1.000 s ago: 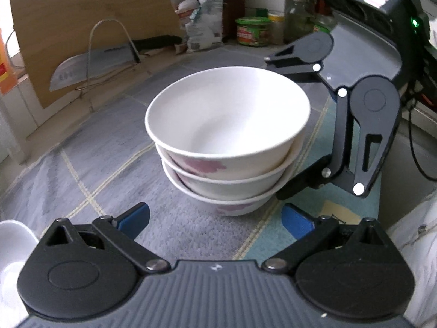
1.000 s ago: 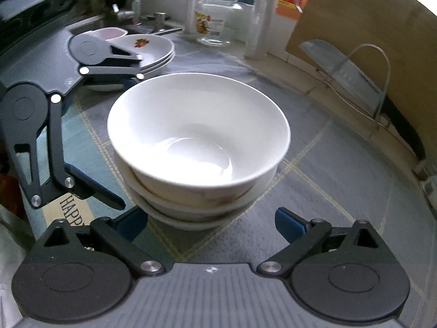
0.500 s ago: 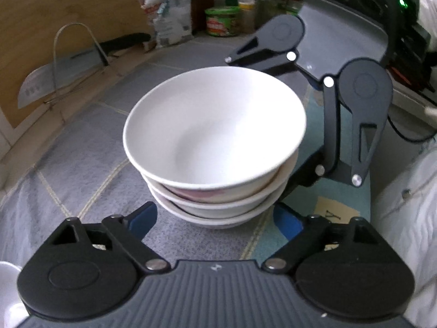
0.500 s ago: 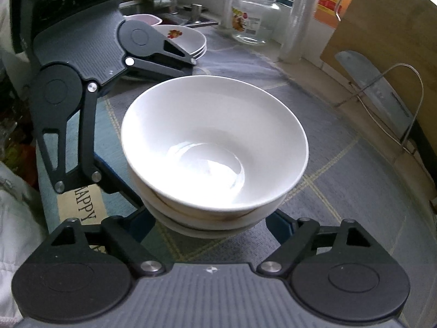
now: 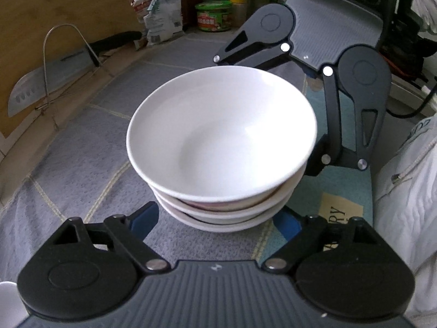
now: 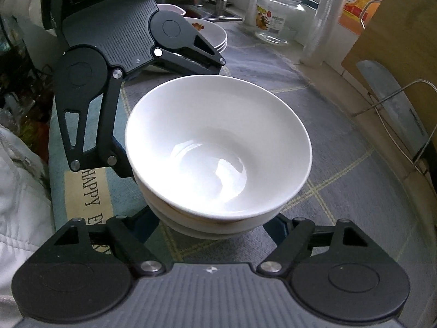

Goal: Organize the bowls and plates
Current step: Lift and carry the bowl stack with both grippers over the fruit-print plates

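Observation:
A stack of three white bowls (image 5: 221, 142) stands on the grey mat; it also fills the middle of the right wrist view (image 6: 218, 147). My left gripper (image 5: 215, 220) is open, its blue-padded fingers on either side of the stack's base. My right gripper (image 6: 213, 225) is open too, on the opposite side of the stack, its fingers flanking the lowest bowl. Each gripper shows in the other's view, left gripper (image 6: 114, 63) and right gripper (image 5: 322, 82). A stack of plates (image 6: 215, 34) lies behind the left gripper.
A wooden cutting board (image 5: 54, 27) with a cleaver (image 5: 46, 82) in a wire rack leans at the counter's back. Bags and jars (image 5: 213, 16) stand in the corner. A glass jar (image 6: 278, 16) and oil bottle (image 6: 363, 0) stand by the window. A white garment (image 5: 407, 205) lies at the counter's front edge.
Both grippers have moved in toward the bowl stack from opposite sides, so their open fingers now flank its base. The bowls have not moved.

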A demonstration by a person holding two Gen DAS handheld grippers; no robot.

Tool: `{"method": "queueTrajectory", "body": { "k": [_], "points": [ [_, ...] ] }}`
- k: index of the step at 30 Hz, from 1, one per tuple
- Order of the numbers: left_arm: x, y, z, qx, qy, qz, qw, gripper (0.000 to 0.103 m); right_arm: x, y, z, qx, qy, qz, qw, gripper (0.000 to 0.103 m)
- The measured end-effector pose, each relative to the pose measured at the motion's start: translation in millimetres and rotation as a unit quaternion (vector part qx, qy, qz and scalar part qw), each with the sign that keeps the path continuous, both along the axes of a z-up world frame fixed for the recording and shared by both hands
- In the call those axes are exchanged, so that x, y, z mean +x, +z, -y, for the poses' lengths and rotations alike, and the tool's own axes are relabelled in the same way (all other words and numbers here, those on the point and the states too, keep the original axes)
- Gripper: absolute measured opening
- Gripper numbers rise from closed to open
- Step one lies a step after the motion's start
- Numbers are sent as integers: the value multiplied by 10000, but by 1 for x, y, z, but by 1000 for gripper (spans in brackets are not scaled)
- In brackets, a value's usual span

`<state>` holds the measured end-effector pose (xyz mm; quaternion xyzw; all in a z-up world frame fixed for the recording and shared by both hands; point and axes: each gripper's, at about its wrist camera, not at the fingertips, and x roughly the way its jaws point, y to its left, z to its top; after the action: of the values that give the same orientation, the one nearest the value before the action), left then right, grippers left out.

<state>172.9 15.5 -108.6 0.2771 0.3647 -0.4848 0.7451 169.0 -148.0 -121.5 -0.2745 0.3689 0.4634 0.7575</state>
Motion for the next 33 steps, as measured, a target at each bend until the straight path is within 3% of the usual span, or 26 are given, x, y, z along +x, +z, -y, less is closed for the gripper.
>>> {"method": "queueTrajectory", "body": {
  "k": [13,33],
  "points": [
    [2,0,2,-38,-243,-92,9997,86,3,3,2,-16,105,-92,9999,85],
    [-1,2,5,42,-187,16,9998,85,-1,4,-3,-78,65,-24,9999,84]
  ]
}}
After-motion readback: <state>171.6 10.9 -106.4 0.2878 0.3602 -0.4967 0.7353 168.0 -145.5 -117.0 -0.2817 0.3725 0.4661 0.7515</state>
